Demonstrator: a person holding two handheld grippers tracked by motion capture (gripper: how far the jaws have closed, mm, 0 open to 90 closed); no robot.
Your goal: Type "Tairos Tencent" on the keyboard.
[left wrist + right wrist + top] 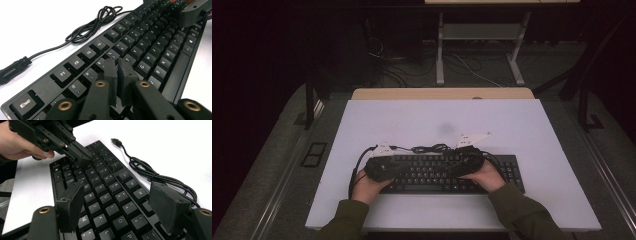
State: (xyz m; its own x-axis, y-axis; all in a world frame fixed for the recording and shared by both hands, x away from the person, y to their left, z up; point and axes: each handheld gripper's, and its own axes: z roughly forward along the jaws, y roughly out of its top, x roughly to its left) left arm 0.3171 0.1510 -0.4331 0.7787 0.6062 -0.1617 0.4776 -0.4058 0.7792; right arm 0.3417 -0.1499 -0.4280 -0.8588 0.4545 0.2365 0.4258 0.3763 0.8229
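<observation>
A black keyboard [512,167] lies near the front of the white tabletop, with its black cable [432,148] coiled just behind it. My left gripper [412,164] hovers over the keyboard's left half. In the left gripper view its jaws [117,62] stand together but for a thin slit, above the number and R, T keys [130,58], with nothing between them. My right gripper [449,167] hangs over the right half of the letter keys. Its jaws [117,192] are spread wide above the keyboard [107,180], empty. The left gripper [81,155] faces it from the far end.
The cable [87,30] runs to a loose USB plug [15,68] on the white tabletop [437,120]. A hand [17,145] holds the left gripper. Behind the table stand a wooden edge [442,93], a desk frame [439,55] and floor cables.
</observation>
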